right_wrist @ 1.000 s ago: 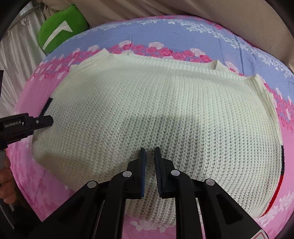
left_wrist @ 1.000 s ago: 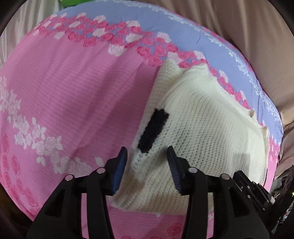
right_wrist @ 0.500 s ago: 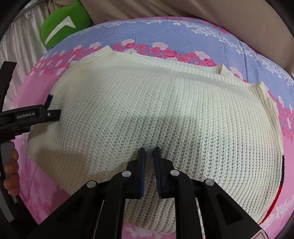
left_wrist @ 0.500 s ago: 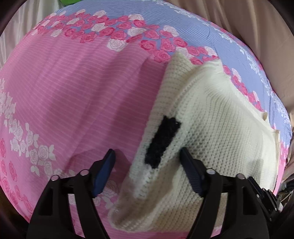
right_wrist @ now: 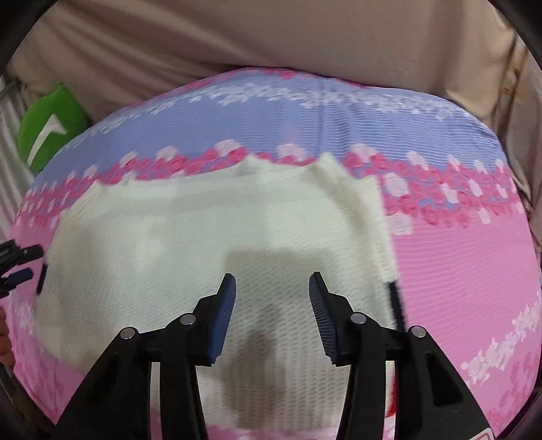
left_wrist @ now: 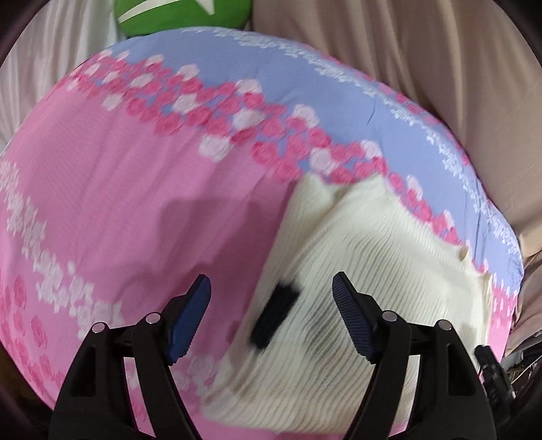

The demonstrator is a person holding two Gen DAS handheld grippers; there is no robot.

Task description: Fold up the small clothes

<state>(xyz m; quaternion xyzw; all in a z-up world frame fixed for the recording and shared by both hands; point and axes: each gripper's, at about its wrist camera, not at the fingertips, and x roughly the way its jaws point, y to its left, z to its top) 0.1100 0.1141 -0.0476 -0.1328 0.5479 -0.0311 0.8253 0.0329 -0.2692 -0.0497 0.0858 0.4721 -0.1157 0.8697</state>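
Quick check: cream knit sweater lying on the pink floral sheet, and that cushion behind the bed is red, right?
Not quite. The cushion behind the bed is green with a white mark, not red; the left wrist view shows it. The cream knit sweater does lie on the pink floral sheet.

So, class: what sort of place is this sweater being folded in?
Probably a bedroom: the cream sweater lies on a pink and blue rose-print bedspread, with a green cushion and beige bedding behind.
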